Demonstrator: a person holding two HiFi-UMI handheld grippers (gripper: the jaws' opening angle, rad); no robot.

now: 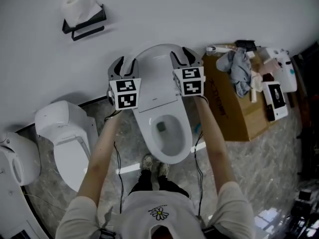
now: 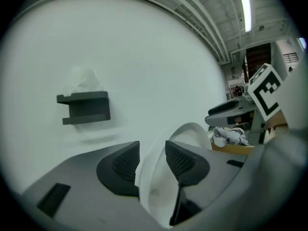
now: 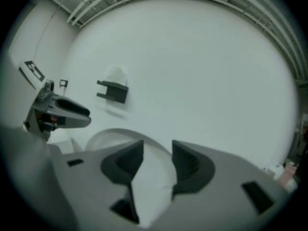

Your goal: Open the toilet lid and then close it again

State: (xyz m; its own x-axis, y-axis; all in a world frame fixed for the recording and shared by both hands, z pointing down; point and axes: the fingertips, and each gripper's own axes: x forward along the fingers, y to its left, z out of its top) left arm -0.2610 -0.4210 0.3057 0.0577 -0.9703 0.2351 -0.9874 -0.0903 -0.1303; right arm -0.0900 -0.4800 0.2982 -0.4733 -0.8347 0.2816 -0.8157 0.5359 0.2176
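White toilet lid [image 1: 158, 71] stands raised against the wall [image 1: 199, 14], behind the bowl [image 1: 167, 133]. Left tool [image 1: 124, 64] and right tool [image 1: 184, 56], both released, jaws apart, straddle its side edges without clamping.

Head view from steeply above; both gripper views level, close, sharing toilet lid [image 2: 153, 179].

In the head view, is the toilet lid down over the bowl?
No, the lid stands raised behind the bowl, whose inside is open to view.
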